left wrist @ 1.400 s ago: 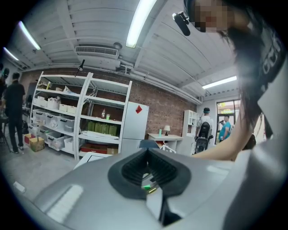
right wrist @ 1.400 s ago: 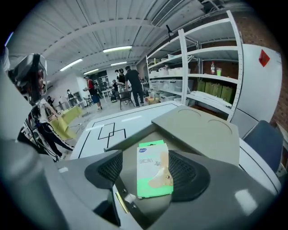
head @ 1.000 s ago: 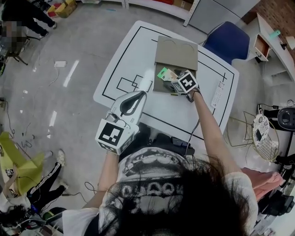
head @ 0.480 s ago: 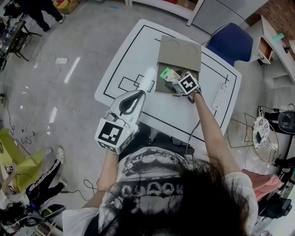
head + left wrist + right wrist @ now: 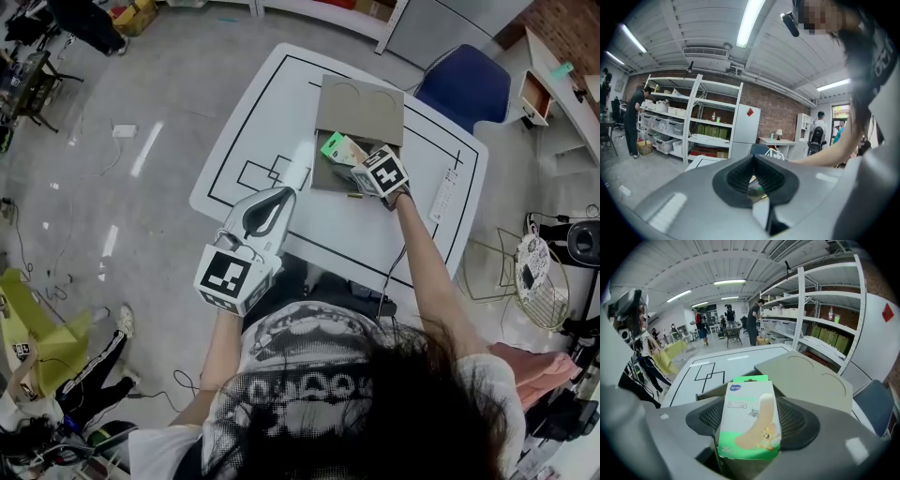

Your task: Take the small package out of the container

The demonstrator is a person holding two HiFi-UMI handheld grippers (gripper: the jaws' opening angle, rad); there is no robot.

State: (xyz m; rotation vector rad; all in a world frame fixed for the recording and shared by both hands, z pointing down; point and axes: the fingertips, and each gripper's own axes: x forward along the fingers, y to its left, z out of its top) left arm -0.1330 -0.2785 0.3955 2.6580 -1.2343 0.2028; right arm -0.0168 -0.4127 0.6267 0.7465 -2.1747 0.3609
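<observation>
Little has shifted at the table since the earlier frames: the right gripper still hangs over the cardboard container, and only a dark-clothed person far beyond the container's left side has slid toward the edge of the head view. The right gripper's jaws are clamped on the small package, a green and white box with a plaster printed on its face, held upright between the ribbed pads. From above, the package sits over the container's open part, just in front of the raised flap. From the right gripper view, the package's top rises above the container's wall behind it. The container rests on the white table, beside black lines drawn to its left. The left gripper is held well in front of the container, off the table's near edge, its jaws closed together at the tips on nothing. A blue chair stands behind the container's right side.
</observation>
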